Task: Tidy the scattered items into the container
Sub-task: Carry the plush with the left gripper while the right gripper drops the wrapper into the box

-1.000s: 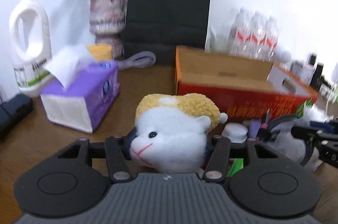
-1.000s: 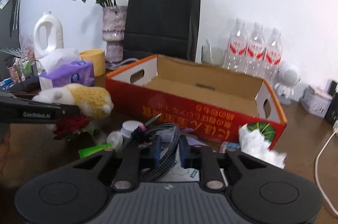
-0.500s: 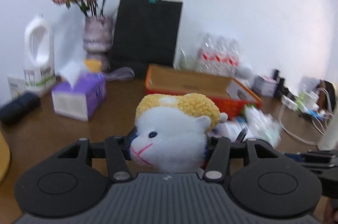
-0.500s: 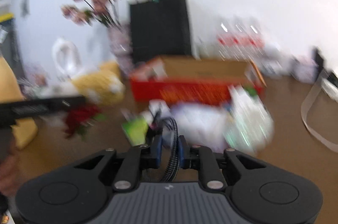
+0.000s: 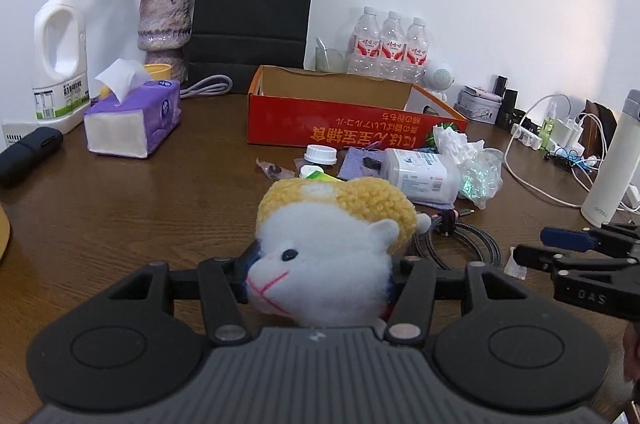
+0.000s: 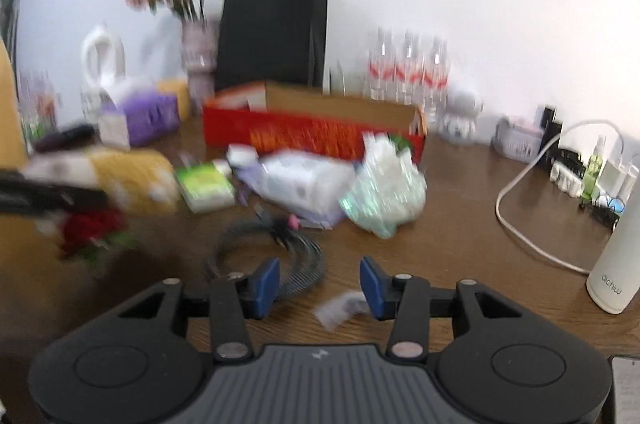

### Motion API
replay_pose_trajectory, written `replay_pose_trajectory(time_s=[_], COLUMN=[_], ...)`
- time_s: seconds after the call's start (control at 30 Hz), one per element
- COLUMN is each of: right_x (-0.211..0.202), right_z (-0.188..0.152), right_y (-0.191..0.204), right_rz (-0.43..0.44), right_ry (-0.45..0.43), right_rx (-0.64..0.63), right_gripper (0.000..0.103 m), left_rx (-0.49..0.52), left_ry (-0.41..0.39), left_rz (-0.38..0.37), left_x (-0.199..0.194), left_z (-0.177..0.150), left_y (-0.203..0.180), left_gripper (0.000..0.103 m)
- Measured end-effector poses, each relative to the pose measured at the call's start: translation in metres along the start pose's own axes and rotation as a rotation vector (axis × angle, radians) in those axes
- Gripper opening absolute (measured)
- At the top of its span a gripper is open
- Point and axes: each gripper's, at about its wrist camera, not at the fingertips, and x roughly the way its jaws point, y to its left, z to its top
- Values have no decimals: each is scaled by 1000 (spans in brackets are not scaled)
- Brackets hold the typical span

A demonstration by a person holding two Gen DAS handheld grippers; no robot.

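Observation:
My left gripper (image 5: 320, 276) is shut on a white plush toy with a yellow woolly back (image 5: 332, 236), held above the brown table. The red open cardboard box (image 5: 344, 120) stands at the back, and it shows in the right wrist view (image 6: 312, 128) too. My right gripper (image 6: 318, 286) is open and empty over the table; the coiled black braided cable (image 6: 272, 256) lies just ahead of its left finger. The plush (image 6: 120, 180) and left gripper appear at the left of that blurred view. The cable (image 5: 460, 236) lies behind the plush.
Loose items lie before the box: a white pack (image 5: 416, 172), crumpled shiny wrap (image 5: 480, 176), a white cap (image 5: 320, 155), a green pack (image 6: 206, 186). A purple tissue box (image 5: 132, 120), vase (image 5: 164, 24), black bag (image 5: 252, 16), water bottles (image 5: 388, 42) and a white flask (image 5: 612, 164) surround them.
My right gripper has opened and let go of the black cable, which now lies on the table. Both grippers have pulled back from the box. The left still holds the plush.

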Motion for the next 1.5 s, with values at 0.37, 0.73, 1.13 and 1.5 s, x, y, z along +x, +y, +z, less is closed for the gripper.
replay_pose_trajectory(time_s=[0.37, 0.73, 1.13, 1.5], right_x=[38, 0, -75, -14], right_z=[-1, 6, -1, 89], right_y=[-8, -3, 24, -15], right_rz=[-28, -46, -42, -20], right_ry=[84, -37, -329, -357], right_rx=[145, 119, 127, 131], right_gripper=[24, 17, 17, 17], left_rx=[-33, -1, 0, 25], left_ry=[57, -101, -219, -305], left_rz=[41, 78, 93, 99], left_x=[32, 0, -51, 28], left_z=[6, 1, -25, 77], left_y=[8, -5, -21, -16], left_gripper=[55, 55, 55, 55])
